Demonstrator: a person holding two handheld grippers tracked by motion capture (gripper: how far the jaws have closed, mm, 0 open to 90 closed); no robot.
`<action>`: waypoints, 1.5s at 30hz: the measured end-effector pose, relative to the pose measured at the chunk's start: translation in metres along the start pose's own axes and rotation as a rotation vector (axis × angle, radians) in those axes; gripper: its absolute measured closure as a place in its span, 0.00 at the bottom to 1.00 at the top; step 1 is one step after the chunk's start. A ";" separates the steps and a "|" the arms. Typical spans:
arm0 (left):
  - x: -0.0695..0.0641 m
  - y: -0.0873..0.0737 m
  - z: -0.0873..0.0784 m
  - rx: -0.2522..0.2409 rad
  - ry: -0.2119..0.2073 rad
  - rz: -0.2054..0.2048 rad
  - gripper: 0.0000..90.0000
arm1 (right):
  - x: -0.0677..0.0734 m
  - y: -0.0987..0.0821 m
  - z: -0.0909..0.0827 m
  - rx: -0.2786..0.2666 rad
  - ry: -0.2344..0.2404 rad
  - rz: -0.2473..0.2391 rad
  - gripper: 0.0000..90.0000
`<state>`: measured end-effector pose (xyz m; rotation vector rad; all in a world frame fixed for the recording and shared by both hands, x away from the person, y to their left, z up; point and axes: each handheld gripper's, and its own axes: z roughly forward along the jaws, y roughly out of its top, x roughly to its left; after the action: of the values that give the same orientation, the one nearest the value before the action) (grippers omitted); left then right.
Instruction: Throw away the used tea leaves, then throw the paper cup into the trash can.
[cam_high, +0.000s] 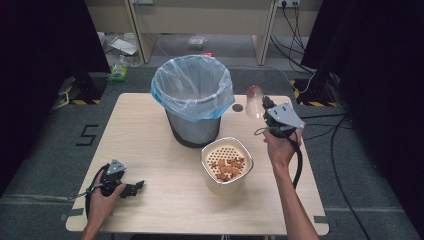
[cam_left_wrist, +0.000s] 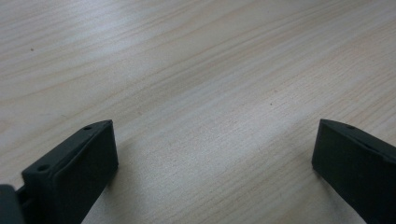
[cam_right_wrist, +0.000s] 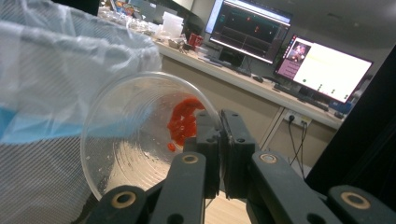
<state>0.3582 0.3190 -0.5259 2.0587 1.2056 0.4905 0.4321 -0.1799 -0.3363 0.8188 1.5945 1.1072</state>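
A clear plastic cup (cam_high: 254, 101) with red residue (cam_right_wrist: 183, 119) at its bottom is held tilted in the air, just right of the lined bin (cam_high: 193, 97). My right gripper (cam_high: 265, 106) is shut on the cup's rim (cam_right_wrist: 154, 79), one jaw inside and one outside (cam_right_wrist: 220, 140). The cup's mouth faces the right gripper view's camera, and the bin's plastic liner (cam_right_wrist: 51, 65) is close behind it. My left gripper (cam_high: 139, 186) rests low at the table's front left, open, with bare wood between its fingers (cam_left_wrist: 215, 135).
A white tub (cam_high: 227, 165) with a perforated insert holding orange-brown bits stands in front of the bin. A small dark disc (cam_high: 237, 107) lies on the table (cam_high: 150, 145) by the bin. Beyond the table are a desk and monitors (cam_right_wrist: 322, 65).
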 end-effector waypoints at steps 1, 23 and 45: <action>0.000 0.000 0.000 0.000 0.000 0.000 0.00 | -0.002 0.002 0.002 -0.001 0.001 0.011 0.97; 0.000 0.000 0.000 0.000 0.000 0.000 0.00 | -0.026 0.053 0.032 0.025 0.009 0.055 0.97; 0.000 0.000 0.000 -0.001 0.000 0.001 0.00 | 0.003 0.115 0.060 0.008 0.116 0.005 0.97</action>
<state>0.3580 0.3188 -0.5259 2.0588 1.2041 0.4919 0.4881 -0.1206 -0.2349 0.7763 1.6940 1.1713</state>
